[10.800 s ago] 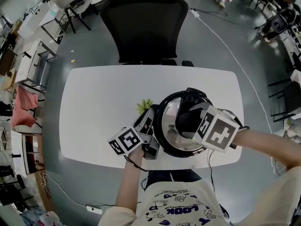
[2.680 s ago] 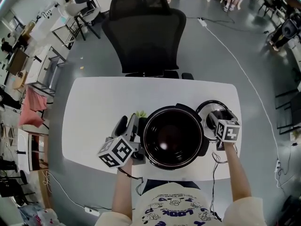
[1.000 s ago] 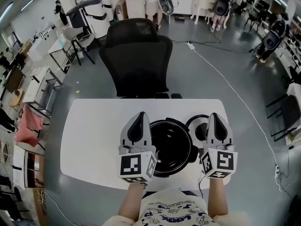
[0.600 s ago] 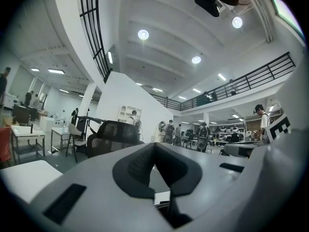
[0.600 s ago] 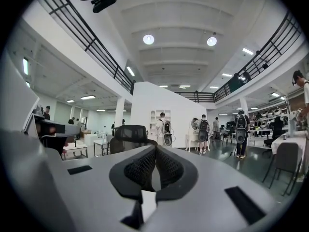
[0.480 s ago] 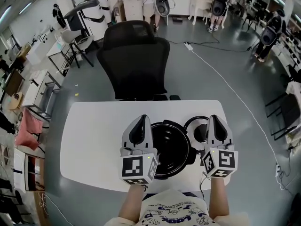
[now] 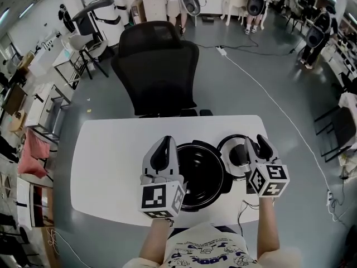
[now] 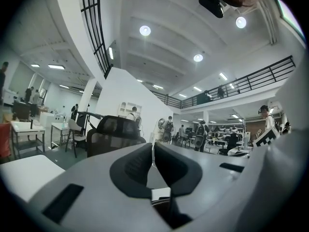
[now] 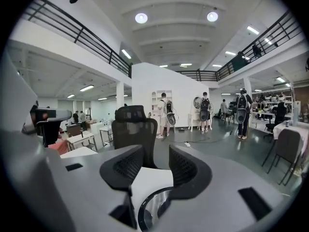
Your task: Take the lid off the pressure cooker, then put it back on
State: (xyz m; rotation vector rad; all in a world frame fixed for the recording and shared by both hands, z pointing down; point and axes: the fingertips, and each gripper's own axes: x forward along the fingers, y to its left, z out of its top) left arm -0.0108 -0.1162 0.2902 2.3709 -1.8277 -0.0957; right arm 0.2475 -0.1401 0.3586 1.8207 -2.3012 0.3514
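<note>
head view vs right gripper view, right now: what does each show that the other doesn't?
Head view only: the open pressure cooker pot and the person's forearms. Right gripper view only: ceiling lights and balcony railings. Both: the right gripper, jaws apart and just opening with nothing between them, the lid on the white table below it, and the black office chair.

Open pressure cooker (image 7: 199,175) sits on the table (image 7: 111,161), lid (image 7: 230,152) just beside it.
</note>
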